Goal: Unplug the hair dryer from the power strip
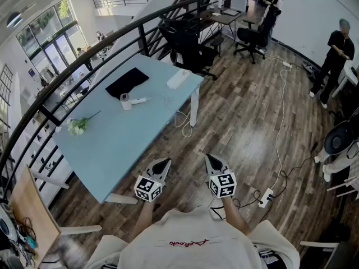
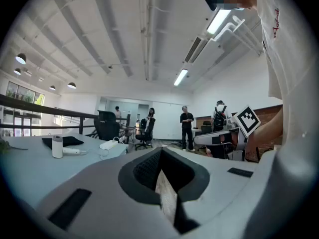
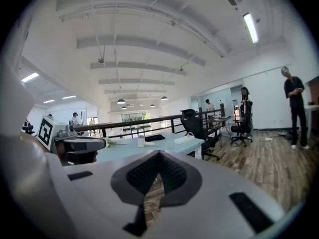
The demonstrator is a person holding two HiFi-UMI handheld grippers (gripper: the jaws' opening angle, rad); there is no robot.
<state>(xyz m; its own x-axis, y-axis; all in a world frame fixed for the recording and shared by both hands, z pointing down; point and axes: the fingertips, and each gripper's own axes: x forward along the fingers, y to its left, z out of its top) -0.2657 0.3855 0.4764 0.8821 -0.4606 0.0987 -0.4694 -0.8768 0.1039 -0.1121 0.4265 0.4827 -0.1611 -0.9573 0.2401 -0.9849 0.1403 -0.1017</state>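
The task looks unstarted: left claw (image 1: 166, 163) and right claw (image 1: 208, 158) are clenched empty, so next comes reaching the surface (image 1: 123, 136) with the hair dryer (image 1: 130, 101) and power strip (image 1: 178, 79).

hair dryer (image 1: 127, 101) tiny, power strip (image 1: 178, 78) indistinct

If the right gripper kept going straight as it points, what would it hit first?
Most likely the light blue table: the right gripper aims toward it, nothing showing between. Depth is unclear; it might reach the wooden floor first.
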